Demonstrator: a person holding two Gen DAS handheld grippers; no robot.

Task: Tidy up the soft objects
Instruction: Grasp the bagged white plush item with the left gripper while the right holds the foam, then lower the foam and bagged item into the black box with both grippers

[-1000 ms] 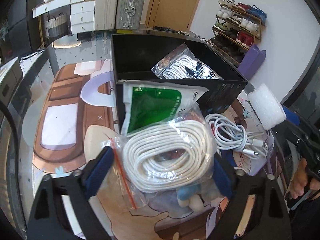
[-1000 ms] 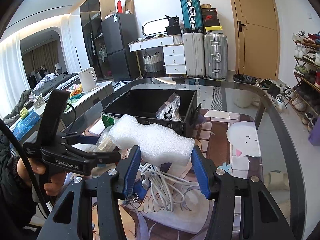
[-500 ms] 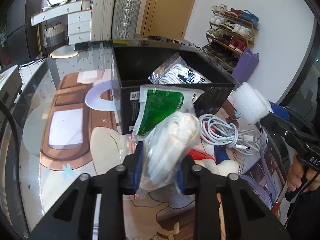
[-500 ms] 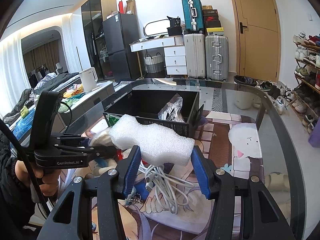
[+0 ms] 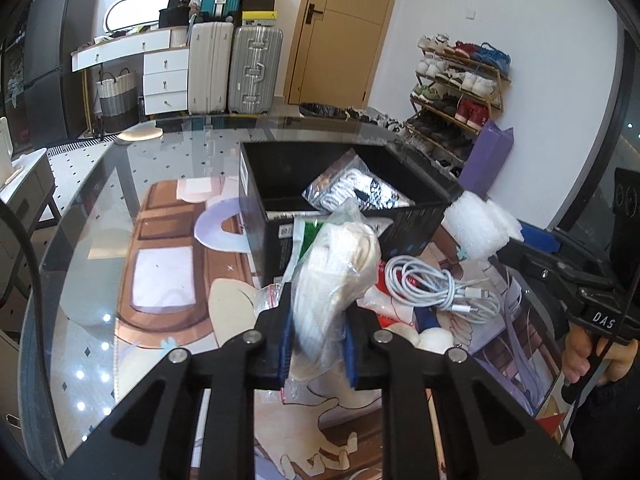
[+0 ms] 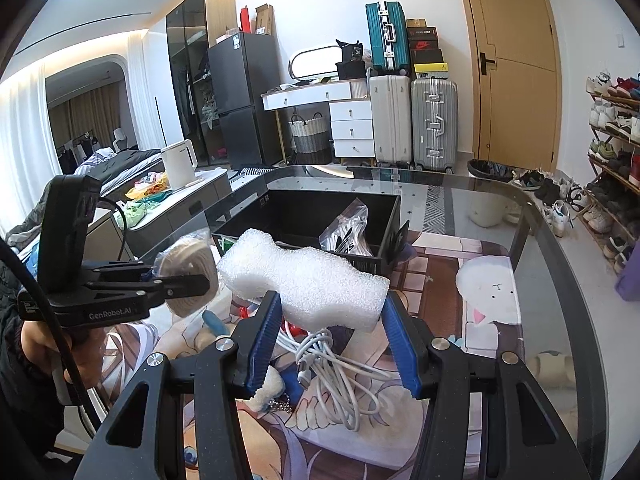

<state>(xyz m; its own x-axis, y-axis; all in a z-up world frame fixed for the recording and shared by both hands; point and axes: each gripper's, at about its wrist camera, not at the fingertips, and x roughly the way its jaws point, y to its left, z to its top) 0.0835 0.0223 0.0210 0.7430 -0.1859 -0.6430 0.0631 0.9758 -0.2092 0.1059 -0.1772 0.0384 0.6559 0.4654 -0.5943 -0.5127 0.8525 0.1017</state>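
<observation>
My left gripper [image 5: 318, 344] is shut on a clear bag of coiled white cord [image 5: 336, 276], lifted off the table in front of the black box [image 5: 272, 196]; the bag [image 6: 188, 276] also shows in the right wrist view. My right gripper [image 6: 332, 344] is shut on a white foam block [image 6: 304, 280], held above a loose white cable [image 6: 340, 368]. The box [image 6: 384, 256] holds a bagged black-and-white item [image 5: 356, 192]. A green-and-white packet [image 5: 308, 236] leans on the box front, behind the cord bag.
A coiled white charging cable [image 5: 436, 288] and a plush toy [image 5: 430, 338] lie on the illustrated mat [image 5: 168, 272] over the glass table [image 5: 100, 184]. Suitcases, drawers and a shoe rack [image 5: 460, 92] stand beyond. The other hand's gripper [image 5: 560, 276] is at the right.
My left jaws have shut on the cord bag, squeezing it narrow, and lifted it up off the mat. The right gripper and its foam block have stayed put.
</observation>
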